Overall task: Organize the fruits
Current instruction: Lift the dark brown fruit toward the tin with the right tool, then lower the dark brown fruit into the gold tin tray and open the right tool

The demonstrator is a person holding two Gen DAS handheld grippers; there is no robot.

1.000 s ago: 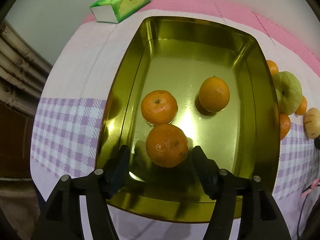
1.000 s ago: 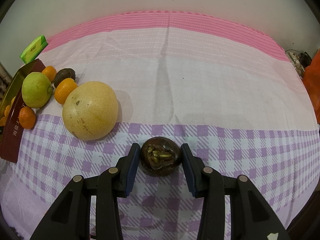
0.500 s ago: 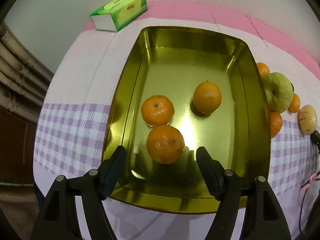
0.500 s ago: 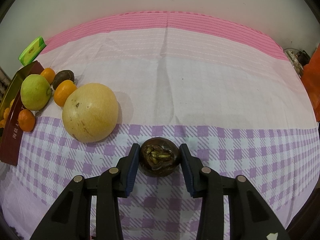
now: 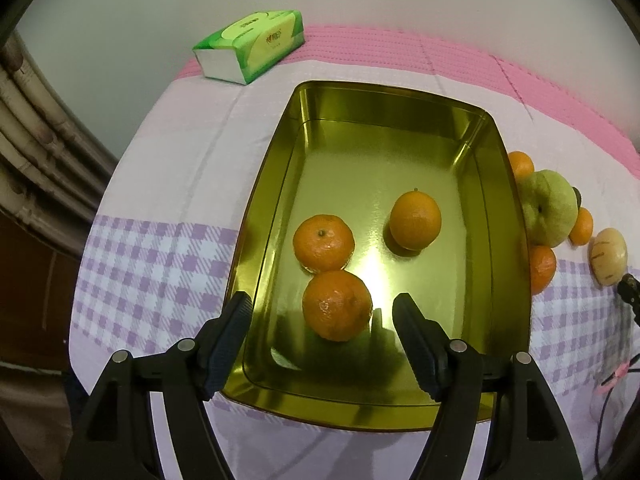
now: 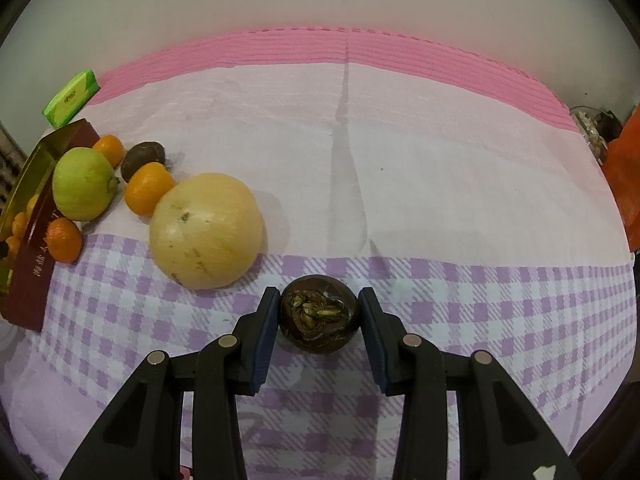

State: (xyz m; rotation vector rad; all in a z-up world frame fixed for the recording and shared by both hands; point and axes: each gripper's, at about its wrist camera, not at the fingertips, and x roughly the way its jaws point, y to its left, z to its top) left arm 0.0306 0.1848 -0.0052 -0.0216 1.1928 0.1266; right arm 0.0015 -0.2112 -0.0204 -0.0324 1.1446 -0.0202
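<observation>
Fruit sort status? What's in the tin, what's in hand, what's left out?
Done: three oranges lie in the gold tin, and the left gripper is open and empty above them. In hand: the right gripper is shut on a dark mangosteen. Left on the cloth: a yellow melon, a green apple, three oranges and another dark fruit.

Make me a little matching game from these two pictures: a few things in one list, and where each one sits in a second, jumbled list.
Things:
1. three oranges
2. tissue pack
3. dark round fruit
4. green apple

Places:
A. between the right gripper's pads
B. far corner of the cloth
C. inside the gold tray
D. on the cloth, just outside the tray's wall

Pairs: 1-C, 2-B, 3-A, 4-D
</observation>
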